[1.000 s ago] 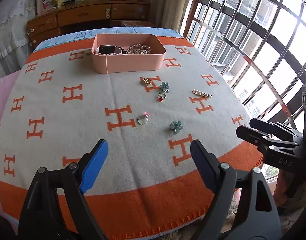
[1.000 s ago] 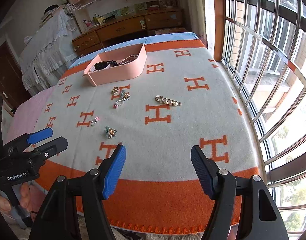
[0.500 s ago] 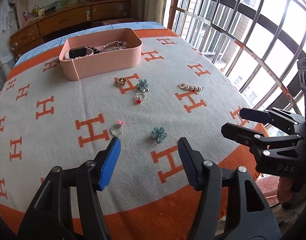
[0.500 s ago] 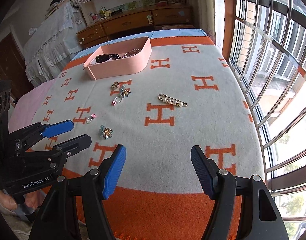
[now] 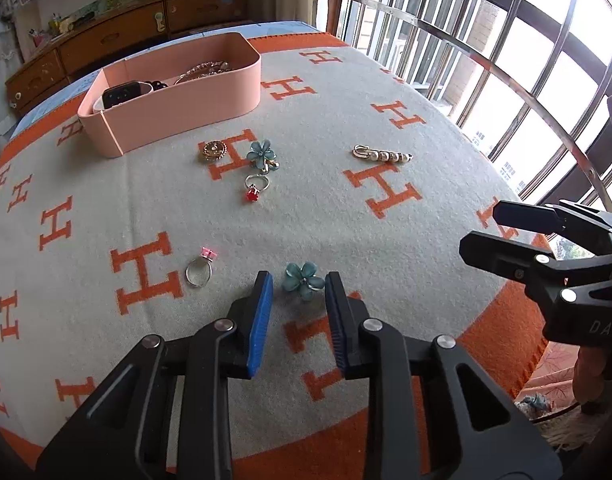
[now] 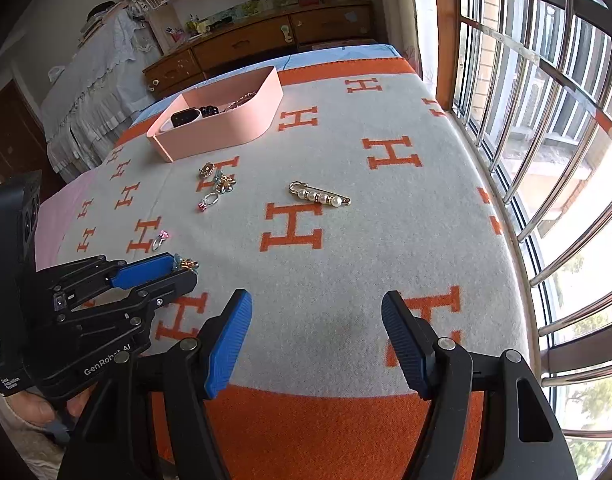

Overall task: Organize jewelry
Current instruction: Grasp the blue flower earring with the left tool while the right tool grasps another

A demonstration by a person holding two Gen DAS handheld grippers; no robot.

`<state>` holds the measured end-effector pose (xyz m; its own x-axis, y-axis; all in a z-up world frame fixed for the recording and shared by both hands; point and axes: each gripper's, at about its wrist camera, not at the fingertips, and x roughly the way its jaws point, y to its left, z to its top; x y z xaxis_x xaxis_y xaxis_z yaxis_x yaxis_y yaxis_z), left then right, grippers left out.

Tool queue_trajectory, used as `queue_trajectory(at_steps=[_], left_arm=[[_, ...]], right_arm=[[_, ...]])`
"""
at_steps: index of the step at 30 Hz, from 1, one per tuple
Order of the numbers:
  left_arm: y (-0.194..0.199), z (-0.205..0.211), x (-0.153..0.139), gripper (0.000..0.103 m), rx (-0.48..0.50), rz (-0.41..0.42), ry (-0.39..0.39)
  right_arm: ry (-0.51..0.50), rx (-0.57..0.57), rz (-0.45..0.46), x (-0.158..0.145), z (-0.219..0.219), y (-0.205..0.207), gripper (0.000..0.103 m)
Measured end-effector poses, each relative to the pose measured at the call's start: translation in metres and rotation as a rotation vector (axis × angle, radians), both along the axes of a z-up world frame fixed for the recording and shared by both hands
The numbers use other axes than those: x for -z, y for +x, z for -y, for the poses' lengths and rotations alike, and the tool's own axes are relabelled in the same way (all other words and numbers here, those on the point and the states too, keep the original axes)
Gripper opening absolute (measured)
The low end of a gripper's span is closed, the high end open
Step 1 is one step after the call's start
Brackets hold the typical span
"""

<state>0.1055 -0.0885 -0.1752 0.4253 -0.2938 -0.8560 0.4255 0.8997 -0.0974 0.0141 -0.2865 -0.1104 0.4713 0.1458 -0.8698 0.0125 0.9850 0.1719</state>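
1. A teal flower brooch [image 5: 303, 279] lies on the blanket [image 5: 346, 220] near its front orange border, between the two blue pads of the left claw [image 5: 298, 295].
2. The left claw's jaws have just been closing around the brooch; a gap still shows on each side, so the pads are not pressing on it.
3. Just to the left of that claw lies a silver ring with a pink stone [image 5: 200, 269], beside an orange H.
4. Further back, toward the middle of the blanket, sit a ring with a red stone [image 5: 255, 187], a second teal flower brooch [image 5: 261, 154] and a round gold brooch [image 5: 213, 151], close together.
5. A gold pin with pearls [image 6: 320, 196] lies apart from them, toward the window-side edge.
6. A pink box [image 5: 177, 98] stands near the far edge of the blanket, holding a dark watch [image 5: 121, 94] and chain jewelry.
7. The right claw [image 6: 316, 336] hovers over the front orange border, its jaws spread wide with nothing between them.
8. The blanket covers a bed; a barred window [image 6: 546, 120] runs along its right edge.
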Motion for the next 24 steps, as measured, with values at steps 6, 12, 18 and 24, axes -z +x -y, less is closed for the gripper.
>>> queue_trajectory(at_steps=[6, 12, 18, 24], left_arm=[[0.006, -0.005, 0.0, 0.017, -0.025, 0.005, -0.02], [0.009, -0.025, -0.007, 0.017, -0.082, 0.015, -0.061], [0.005, -0.044, -0.02, 0.017, -0.105, 0.057, -0.096], [0.008, -0.072, -0.027, 0.017, -0.155, 0.062, -0.137]], right_arm=[[0.001, -0.03, -0.008, 0.005, -0.008, 0.01, 0.068], [-0.041, -0.101, 0.038, -0.001, -0.035, 0.032, 0.068], [-0.048, -0.159, 0.099, -0.008, -0.07, 0.067, 0.065], [-0.075, -0.179, 0.071, 0.005, -0.098, 0.112, 0.048]])
